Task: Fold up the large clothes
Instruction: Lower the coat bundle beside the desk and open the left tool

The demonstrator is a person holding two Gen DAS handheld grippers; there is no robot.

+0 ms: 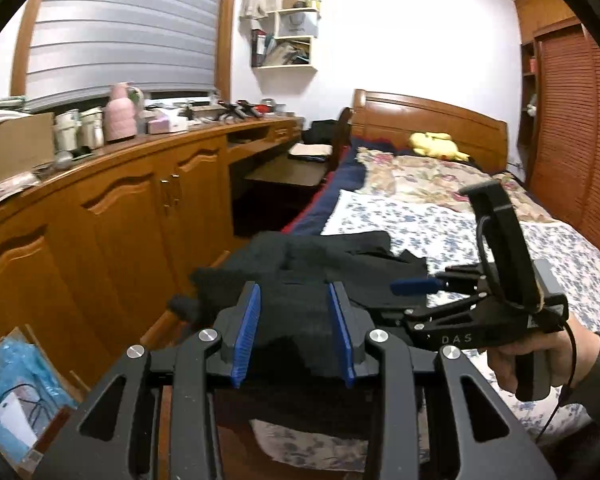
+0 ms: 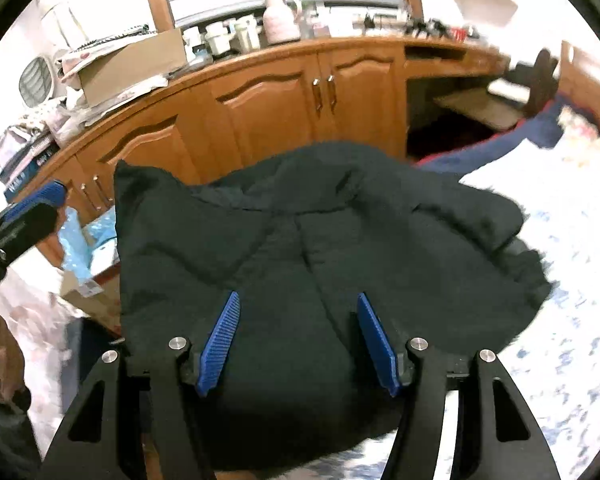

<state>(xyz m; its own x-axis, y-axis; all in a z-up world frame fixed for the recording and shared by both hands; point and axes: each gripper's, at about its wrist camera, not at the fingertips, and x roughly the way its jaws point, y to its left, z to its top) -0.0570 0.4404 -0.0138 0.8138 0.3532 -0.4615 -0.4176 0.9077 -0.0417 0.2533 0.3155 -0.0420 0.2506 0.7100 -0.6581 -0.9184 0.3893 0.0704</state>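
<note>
Black garment [image 2: 324, 248] lies bunched at the near left edge of the bed [image 1: 540, 248], beside the wooden cabinets [image 1: 132, 208]. Left gripper [image 1: 294, 330]: jaws spread wide over the fabric, gripping nothing. Right gripper [image 2: 300, 340]: jaws also apart, above the garment.

I see the bed [image 1: 520, 248] running toward twelve o'clock, its blue-flowered sheet [image 1: 412, 220] bare at two. The black garment [image 1: 332, 268] lies rumpled on its near corner, spilling over the edge at nine. A floral quilt [image 1: 420, 176] covers the far half, a yellow plush toy [image 1: 436, 145] beyond it by the headboard [image 1: 428, 114].
</note>
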